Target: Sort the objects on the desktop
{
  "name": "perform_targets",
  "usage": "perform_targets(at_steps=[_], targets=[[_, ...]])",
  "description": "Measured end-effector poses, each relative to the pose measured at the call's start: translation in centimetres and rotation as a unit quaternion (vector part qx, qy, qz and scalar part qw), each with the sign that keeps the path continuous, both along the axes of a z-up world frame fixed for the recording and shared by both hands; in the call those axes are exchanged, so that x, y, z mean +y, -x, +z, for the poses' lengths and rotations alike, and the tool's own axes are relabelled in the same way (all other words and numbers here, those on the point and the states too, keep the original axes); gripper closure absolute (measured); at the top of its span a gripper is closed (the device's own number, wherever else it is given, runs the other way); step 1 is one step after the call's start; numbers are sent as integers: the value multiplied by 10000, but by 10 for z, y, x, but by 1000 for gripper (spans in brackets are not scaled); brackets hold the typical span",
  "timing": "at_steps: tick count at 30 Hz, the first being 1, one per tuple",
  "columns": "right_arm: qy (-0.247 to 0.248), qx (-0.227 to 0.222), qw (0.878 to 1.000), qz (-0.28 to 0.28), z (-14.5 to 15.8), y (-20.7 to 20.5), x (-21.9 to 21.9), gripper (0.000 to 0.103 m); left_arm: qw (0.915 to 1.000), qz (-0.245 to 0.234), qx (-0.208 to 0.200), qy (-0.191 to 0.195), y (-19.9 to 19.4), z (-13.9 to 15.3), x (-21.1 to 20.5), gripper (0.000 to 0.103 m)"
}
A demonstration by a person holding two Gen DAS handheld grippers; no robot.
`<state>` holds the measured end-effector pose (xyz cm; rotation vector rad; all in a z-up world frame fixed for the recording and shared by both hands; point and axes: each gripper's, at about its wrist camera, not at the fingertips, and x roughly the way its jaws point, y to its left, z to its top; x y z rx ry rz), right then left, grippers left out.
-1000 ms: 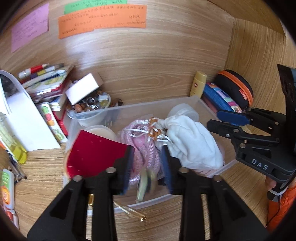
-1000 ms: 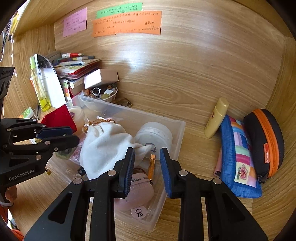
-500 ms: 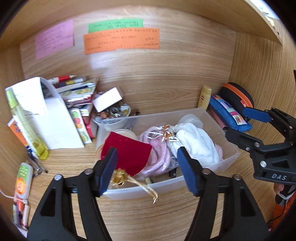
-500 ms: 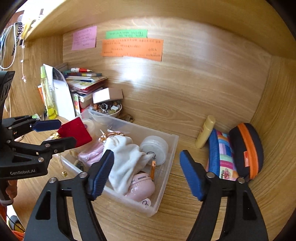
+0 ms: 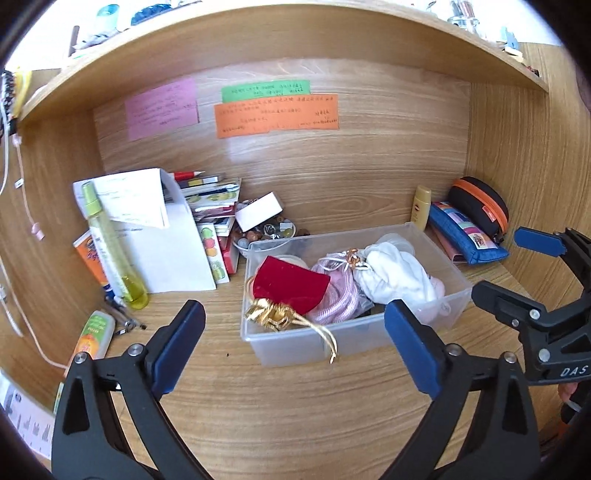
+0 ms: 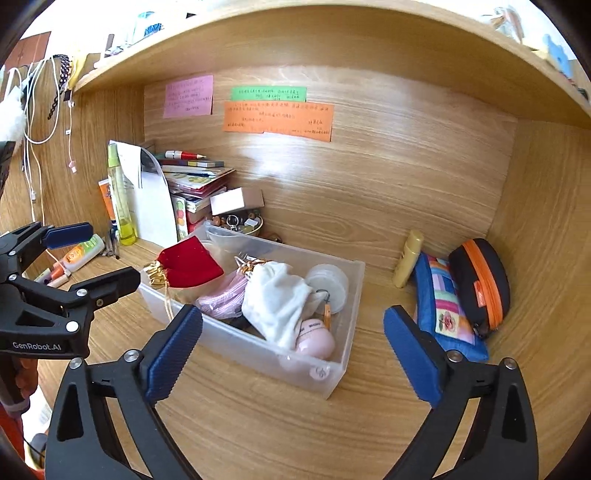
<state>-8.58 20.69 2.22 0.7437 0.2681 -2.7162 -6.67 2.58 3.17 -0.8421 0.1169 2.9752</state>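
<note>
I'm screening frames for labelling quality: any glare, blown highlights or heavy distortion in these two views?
Left wrist view: fisheye bends the shelf edge into an arc; the top corners are blown out; a pale glare patch lies on the back panel under the orange note. Right wrist view: same curvature, glare below the notes, overexposed upper left; bin sharp.

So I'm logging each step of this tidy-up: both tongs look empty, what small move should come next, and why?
Probably bring the left tongs forward to nudge the red velvet pouch fully into the clear bin. Both tongs are open and hold nothing, and the pouch's gold tassel cord hangs over the bin's front wall, nearest the left side.
</note>
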Motion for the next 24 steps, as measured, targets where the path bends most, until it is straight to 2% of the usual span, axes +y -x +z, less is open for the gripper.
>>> perform_targets(at_steps=[2,8,13,24], targets=[[16,25,10000,-45,-2,-9,-1,0,10000,26,-10,-60,-7,-1,-2,3],[-4,81,9997,-218,-10,-33,-7,0,9994,226,55,-261,-26,-5,-10,3],[48,74,9997,-226,-11,-47,-5,0,9992,195,3,-346,-36,-10,-12,3],[263,-181,9985,-446,-19,-41,10,0,9991,89,-60,-399,-36,-18,-12,3]])
